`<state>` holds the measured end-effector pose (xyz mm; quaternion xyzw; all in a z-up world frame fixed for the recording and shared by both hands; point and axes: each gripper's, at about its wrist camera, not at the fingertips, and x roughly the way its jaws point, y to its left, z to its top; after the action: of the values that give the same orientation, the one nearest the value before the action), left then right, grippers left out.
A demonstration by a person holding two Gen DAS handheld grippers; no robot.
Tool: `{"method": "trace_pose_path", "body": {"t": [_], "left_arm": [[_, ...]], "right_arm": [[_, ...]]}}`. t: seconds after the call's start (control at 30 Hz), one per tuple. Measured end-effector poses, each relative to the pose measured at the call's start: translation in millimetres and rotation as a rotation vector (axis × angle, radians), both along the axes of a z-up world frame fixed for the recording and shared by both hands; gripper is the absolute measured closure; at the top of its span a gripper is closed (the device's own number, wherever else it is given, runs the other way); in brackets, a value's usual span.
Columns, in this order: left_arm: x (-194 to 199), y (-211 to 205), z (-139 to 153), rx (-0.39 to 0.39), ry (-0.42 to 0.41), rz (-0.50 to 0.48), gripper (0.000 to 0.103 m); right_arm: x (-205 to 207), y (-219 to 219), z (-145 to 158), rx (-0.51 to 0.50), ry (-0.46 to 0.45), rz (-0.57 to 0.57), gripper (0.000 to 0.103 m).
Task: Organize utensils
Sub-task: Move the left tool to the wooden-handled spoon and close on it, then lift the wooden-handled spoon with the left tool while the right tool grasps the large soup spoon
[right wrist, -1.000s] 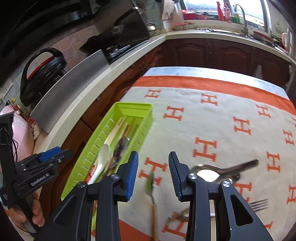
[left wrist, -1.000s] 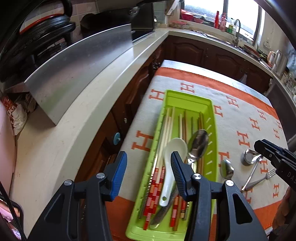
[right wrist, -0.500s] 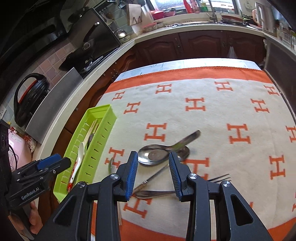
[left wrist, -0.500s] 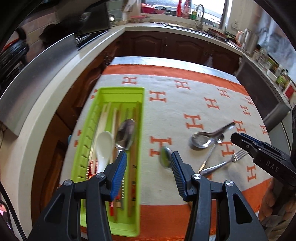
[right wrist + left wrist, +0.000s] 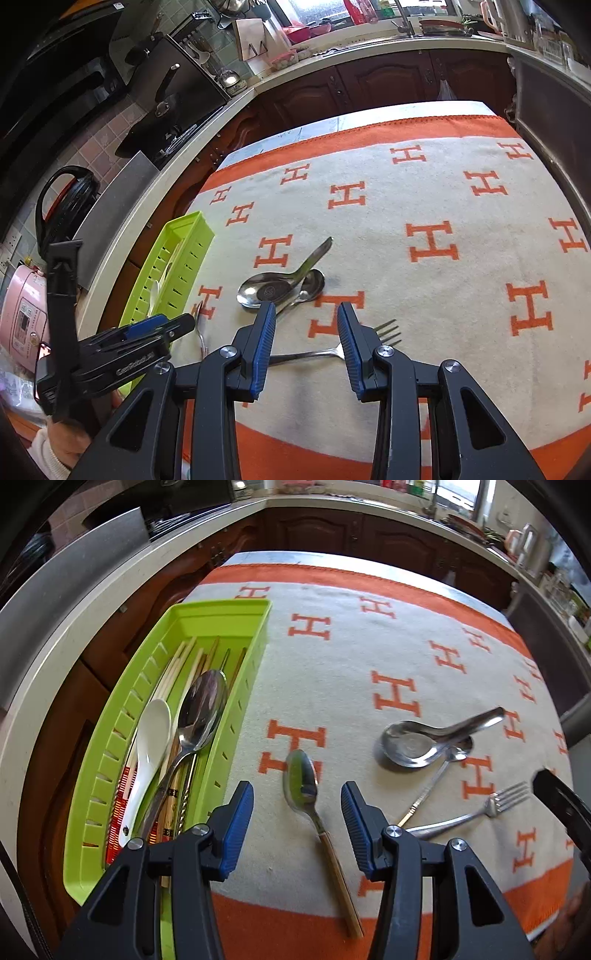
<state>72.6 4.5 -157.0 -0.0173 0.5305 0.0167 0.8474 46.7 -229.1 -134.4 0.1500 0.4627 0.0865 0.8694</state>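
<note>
Straddling wooden-handled spoon (image 5: 300,781), left claw (image 5: 297,821) agape

A long green slotted plastic tray (image 5: 255,657) sits at the left of the blanket-covered tabletop (image 5: 351,657), holding chopsticks (image 5: 181,664), a white ceramic spoon (image 5: 149,738) and a large steel spoon (image 5: 201,709). To its right lies a wooden-handled spoon (image 5: 303,786); farther right, a steel soup spoon (image 5: 417,738) lies behind a steel fork (image 5: 480,812).

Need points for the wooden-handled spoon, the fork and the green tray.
wooden-handled spoon (image 5: 301,780): left wrist view, on the bowl.
fork (image 5: 508,796): left wrist view, on the tines.
green tray (image 5: 242,709): left wrist view, on the right wall.
</note>
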Motion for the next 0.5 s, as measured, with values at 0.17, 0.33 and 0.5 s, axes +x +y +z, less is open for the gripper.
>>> {"method": "trace_pose_path", "body": {"t": [0.17, 0.33, 0.5], "left_arm": [[6.1, -1.1, -16.2, 0.03, -0.003, 0.051, 0.055], [6.2, -10.2, -26.1, 0.118, -0.036, 0.057, 0.065], [6.2, -7.2, -28.2, 0.091, -0.07, 0.042, 0.096]], "right_arm": [[-1.6, -1.2, -0.8, -0.027, -0.016, 0.036, 0.068], [-0.1, 11.0, 2.2, -0.07, -0.047, 0.11, 0.068], [7.3, 36.6, 6.5, -0.165, -0.11, 0.226, 0.068]]}}
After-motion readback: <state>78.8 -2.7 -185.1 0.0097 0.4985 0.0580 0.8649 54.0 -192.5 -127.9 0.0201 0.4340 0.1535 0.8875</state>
